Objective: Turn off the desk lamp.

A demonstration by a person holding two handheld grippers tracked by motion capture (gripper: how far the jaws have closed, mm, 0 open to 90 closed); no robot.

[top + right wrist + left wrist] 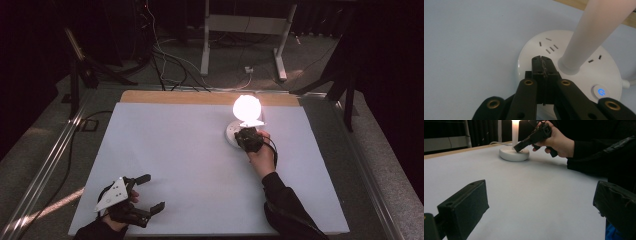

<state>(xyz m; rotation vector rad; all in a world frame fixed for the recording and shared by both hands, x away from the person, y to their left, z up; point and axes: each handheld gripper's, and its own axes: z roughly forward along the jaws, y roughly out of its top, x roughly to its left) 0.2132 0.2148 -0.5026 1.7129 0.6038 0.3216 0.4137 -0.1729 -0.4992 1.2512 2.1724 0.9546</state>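
Note:
A white lamp stands at the back right of the white table cover: its round base (231, 134) carries socket slots, and its bulb (247, 106) glows brightly. In the right gripper view the white stem (596, 30) rises from the base (534, 47), beside a power button (601, 91) lit blue. My right gripper (541, 60) is shut with nothing between its jaws. Its tips are down on the top of the base, just left of the stem, and in the left gripper view that gripper (516, 147) slants down onto the base (511, 155). My left gripper (151, 193) lies open near the front left corner.
The white cover (190, 160) lies on a wooden table whose bare edge (175, 97) runs along the back. A white cord (626, 83) leaves the lamp base. Behind the table are cables (170, 65) on the floor and a white desk frame (245, 35).

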